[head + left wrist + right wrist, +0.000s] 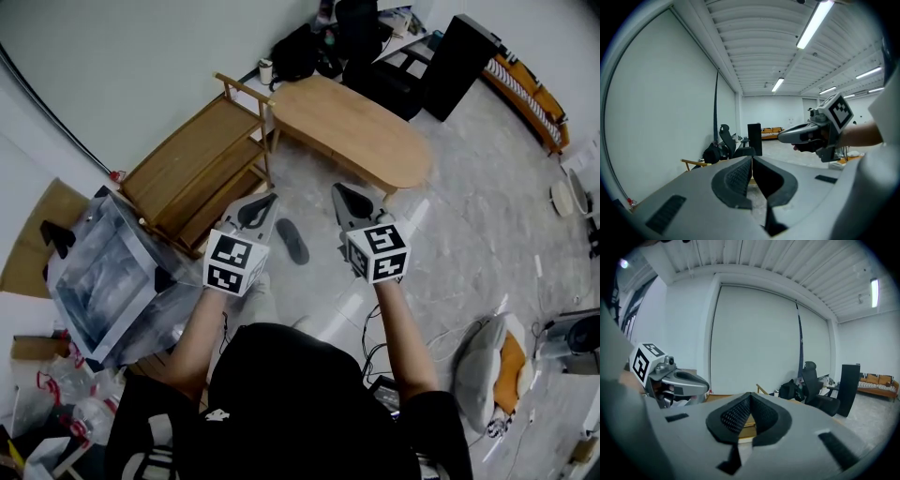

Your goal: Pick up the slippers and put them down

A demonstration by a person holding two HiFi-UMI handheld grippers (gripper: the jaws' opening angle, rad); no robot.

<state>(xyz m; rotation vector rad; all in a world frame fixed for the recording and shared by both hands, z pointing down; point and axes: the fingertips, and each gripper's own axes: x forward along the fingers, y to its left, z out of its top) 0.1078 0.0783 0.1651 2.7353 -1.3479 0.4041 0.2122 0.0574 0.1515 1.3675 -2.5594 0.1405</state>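
Head view: a dark slipper (pixel 292 242) lies on the floor, toward its wall edge, below and between the left claw (pixel 270 199) and the right claw (pixel 339 191). Left gripper view: jaws together, nothing held. Right gripper view: likewise closed on nothing. Probably best: open one claw, descend, pinch the slipper's rim squarely.

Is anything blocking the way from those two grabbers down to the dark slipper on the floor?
Nothing visible. The slipper lies alone on bare floor between the left gripper and right gripper. The wooden table stands apart from it.
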